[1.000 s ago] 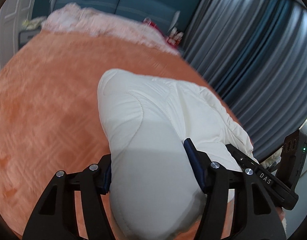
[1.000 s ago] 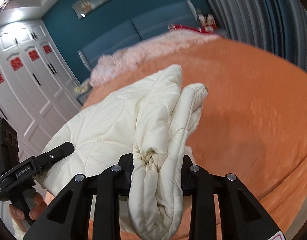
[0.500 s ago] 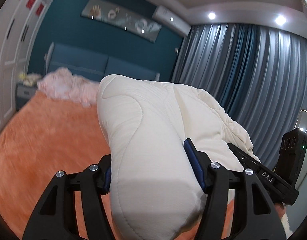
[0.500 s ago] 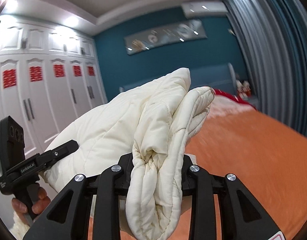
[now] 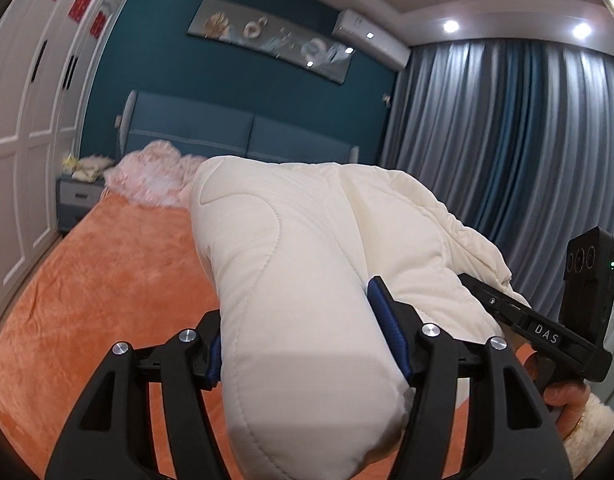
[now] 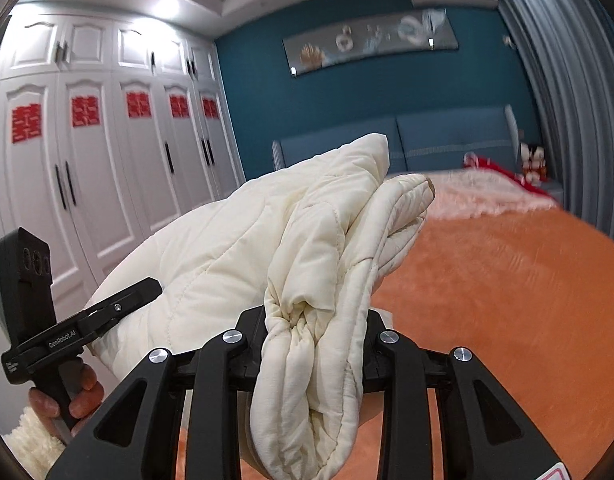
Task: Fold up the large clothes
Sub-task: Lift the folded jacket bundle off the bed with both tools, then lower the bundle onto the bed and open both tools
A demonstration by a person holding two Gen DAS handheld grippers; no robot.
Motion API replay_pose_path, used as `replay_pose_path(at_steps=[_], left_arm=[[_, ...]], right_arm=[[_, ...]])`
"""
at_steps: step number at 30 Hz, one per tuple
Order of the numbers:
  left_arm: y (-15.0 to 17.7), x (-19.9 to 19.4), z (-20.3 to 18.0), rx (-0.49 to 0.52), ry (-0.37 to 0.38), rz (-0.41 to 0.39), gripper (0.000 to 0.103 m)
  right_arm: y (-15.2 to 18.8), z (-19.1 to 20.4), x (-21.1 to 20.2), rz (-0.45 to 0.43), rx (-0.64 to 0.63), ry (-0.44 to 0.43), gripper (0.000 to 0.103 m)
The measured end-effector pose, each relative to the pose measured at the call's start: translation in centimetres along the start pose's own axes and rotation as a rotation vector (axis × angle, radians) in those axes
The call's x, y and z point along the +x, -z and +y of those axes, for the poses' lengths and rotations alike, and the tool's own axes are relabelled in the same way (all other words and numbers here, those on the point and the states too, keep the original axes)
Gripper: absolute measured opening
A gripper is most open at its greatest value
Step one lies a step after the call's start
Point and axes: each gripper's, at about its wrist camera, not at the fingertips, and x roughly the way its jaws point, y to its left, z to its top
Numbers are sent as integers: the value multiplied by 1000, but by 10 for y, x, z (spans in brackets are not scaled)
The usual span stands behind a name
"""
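A cream quilted padded garment (image 5: 307, 264) hangs lifted above the orange bed (image 5: 91, 304), held at two ends. My left gripper (image 5: 299, 340) is shut on one thick, smooth end of it, blue pads pressed into both sides. My right gripper (image 6: 315, 332) is shut on a bunched, wrinkled end of the same garment (image 6: 307, 248). The right gripper also shows at the right edge of the left wrist view, in a person's hand (image 5: 563, 400). The left gripper appears at the left of the right wrist view, held by a hand (image 6: 67, 396).
The orange bed (image 6: 507, 300) stretches ahead to a blue headboard (image 5: 235, 136). A pink fluffy blanket (image 5: 155, 176) lies at its head. White wardrobes (image 6: 107, 152) line one side, grey-blue curtains (image 5: 507, 152) the other. A nightstand (image 5: 79, 196) stands beside the bed.
Both grippers have risen and tipped up with the garment, which is now lifted off the bed. The views swung from the bed surface to the walls and ceiling. Both grips are unchanged.
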Motion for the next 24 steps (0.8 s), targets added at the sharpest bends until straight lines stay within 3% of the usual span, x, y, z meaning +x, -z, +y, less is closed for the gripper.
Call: replay_pose_path(at_steps=[9, 15, 17, 19, 24], left_arm=[[95, 77, 82, -154, -38, 208, 59], [165, 99, 114, -228, -96, 362, 60], [187, 95, 119, -246, -112, 392, 62], [199, 92, 120, -261, -133, 421, 66], [203, 79, 116, -286, -208, 508, 73]], right_arm=[[97, -24, 97, 228, 59, 52, 29], [170, -35, 127, 397, 100, 67, 30], [191, -37, 128, 440, 104, 73, 32], [203, -41, 127, 471, 124, 73, 41], [204, -49, 107, 542, 161, 97, 56]])
